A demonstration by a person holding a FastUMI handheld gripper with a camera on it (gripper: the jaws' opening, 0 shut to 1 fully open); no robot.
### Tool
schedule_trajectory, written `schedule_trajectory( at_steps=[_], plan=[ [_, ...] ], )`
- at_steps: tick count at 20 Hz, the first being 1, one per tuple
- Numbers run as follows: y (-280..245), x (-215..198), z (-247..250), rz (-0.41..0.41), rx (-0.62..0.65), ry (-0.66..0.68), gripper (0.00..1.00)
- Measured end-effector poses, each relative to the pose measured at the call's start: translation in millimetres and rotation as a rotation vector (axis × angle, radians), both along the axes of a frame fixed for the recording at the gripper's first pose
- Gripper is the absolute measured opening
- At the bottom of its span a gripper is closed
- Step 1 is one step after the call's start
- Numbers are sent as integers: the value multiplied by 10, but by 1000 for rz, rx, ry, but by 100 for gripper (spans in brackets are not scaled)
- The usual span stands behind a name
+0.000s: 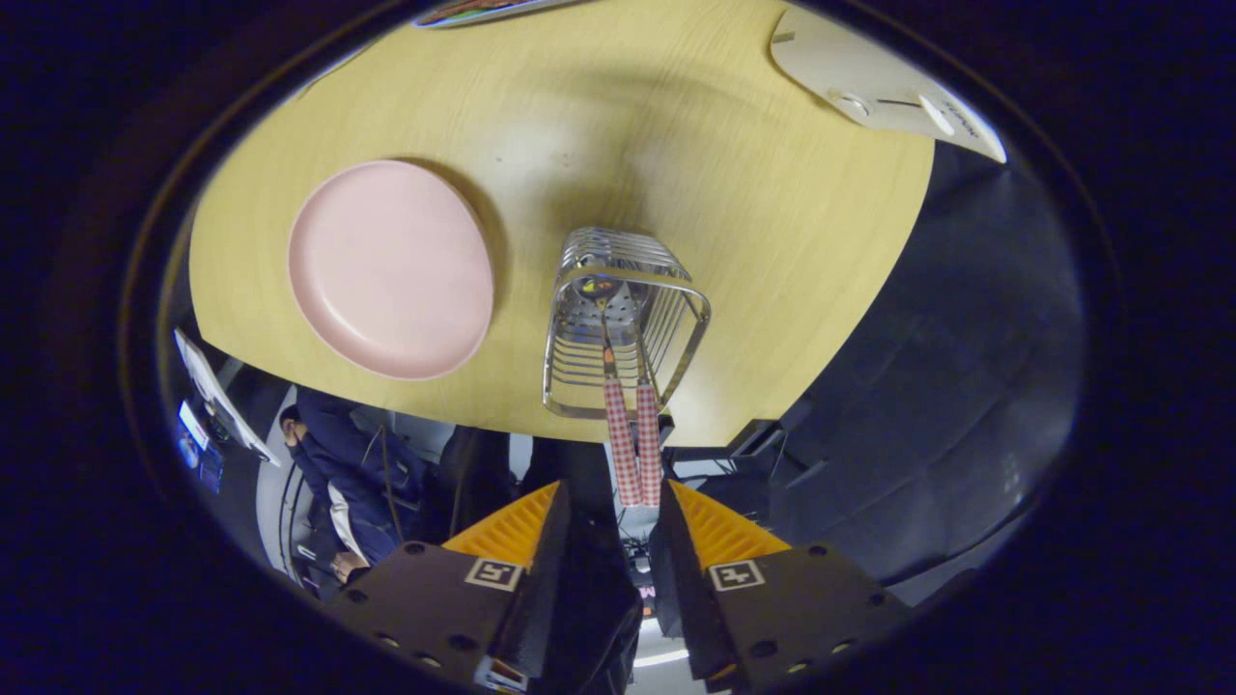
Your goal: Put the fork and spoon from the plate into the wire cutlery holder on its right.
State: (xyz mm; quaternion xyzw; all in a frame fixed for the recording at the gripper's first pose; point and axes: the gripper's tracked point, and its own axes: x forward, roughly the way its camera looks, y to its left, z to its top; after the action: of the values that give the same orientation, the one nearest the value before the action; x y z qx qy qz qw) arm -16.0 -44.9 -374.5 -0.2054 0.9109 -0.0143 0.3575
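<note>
I look straight down on a wooden table (753, 222). The wire cutlery holder (579, 333) stands to the right of the bare pink plate (391, 270). Two pieces of cutlery with red-and-white checked handles (624, 444) (649, 439) stand side by side in the holder, heads down; which is the fork and which the spoon I cannot tell. My gripper (615, 494) hovers over them, open. The handle tops reach up into the gap between its fingers, nearer the right finger, and the left finger stays apart from them.
A white flat object (884, 82) lies at the table's far right corner, and a colourful item (473, 10) at the far edge. A person in a dark jacket (357, 473) is past the table's near edge, left of my fingers. Dark cloth hangs to the right.
</note>
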Motion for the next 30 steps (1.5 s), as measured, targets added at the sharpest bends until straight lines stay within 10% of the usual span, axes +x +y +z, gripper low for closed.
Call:
schedule_trajectory(
  at_steps=[9, 19, 30],
  plan=[
    [384, 333, 234, -26, 267, -534, 89],
    [1278, 597, 1489, -79, 664, -1458, 95],
    [1590, 131, 2402, -48, 794, -1844, 96]
  ],
)
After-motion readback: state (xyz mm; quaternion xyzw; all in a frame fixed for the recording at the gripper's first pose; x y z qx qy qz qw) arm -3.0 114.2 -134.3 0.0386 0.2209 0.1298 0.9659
